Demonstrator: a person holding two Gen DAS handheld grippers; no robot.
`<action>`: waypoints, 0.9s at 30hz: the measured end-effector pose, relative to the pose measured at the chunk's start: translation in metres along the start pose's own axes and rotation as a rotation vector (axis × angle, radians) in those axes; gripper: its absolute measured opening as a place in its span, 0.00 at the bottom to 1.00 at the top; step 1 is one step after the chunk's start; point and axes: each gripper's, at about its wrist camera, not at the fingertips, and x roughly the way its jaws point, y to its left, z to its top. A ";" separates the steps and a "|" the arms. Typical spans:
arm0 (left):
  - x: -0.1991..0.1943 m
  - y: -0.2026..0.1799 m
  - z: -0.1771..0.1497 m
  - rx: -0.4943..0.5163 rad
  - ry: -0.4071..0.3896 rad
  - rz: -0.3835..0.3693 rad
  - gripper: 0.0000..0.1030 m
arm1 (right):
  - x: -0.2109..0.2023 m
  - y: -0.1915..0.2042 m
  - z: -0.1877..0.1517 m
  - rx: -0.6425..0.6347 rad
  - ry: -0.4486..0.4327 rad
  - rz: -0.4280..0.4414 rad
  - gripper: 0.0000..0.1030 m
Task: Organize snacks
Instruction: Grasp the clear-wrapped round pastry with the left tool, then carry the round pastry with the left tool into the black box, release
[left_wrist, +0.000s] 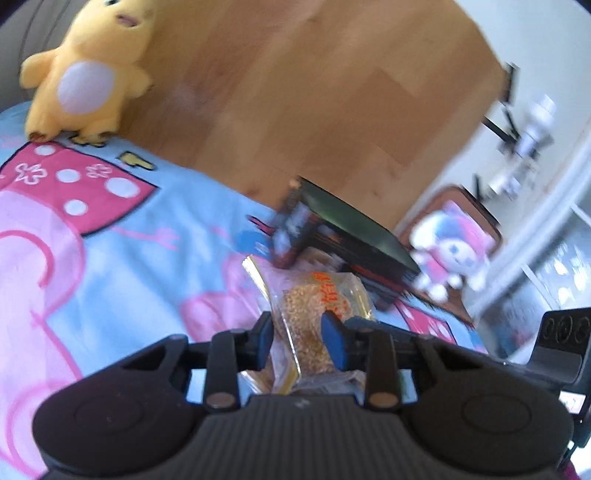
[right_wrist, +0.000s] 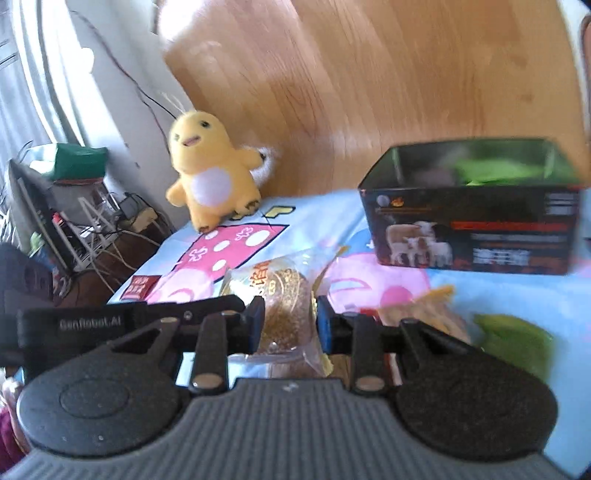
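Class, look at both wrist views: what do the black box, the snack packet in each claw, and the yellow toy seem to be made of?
Black box: probably tin, since its inner walls show a dull sheen; printed outside.
Snack packet in the right claw and snack packet in the left claw: clear glossy plastic film, contents visible.
Yellow toy: soft, fuzzy plush fabric.

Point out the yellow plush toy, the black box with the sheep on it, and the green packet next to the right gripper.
yellow plush toy (right_wrist: 207, 173), right wrist view, on its white belly.
black box (right_wrist: 472, 236), right wrist view, on its printed front wall.
green packet (right_wrist: 517, 341), right wrist view, on its visible upper surface.
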 end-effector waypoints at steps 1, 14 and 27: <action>0.000 -0.008 -0.007 0.016 0.012 -0.007 0.28 | -0.008 -0.001 -0.006 0.003 -0.009 -0.015 0.32; 0.031 -0.068 -0.075 0.146 0.207 -0.064 0.29 | -0.074 -0.033 -0.082 0.146 0.003 -0.090 0.50; 0.029 -0.064 -0.073 0.147 0.229 -0.038 0.49 | -0.066 -0.007 -0.107 -0.220 -0.005 -0.198 0.81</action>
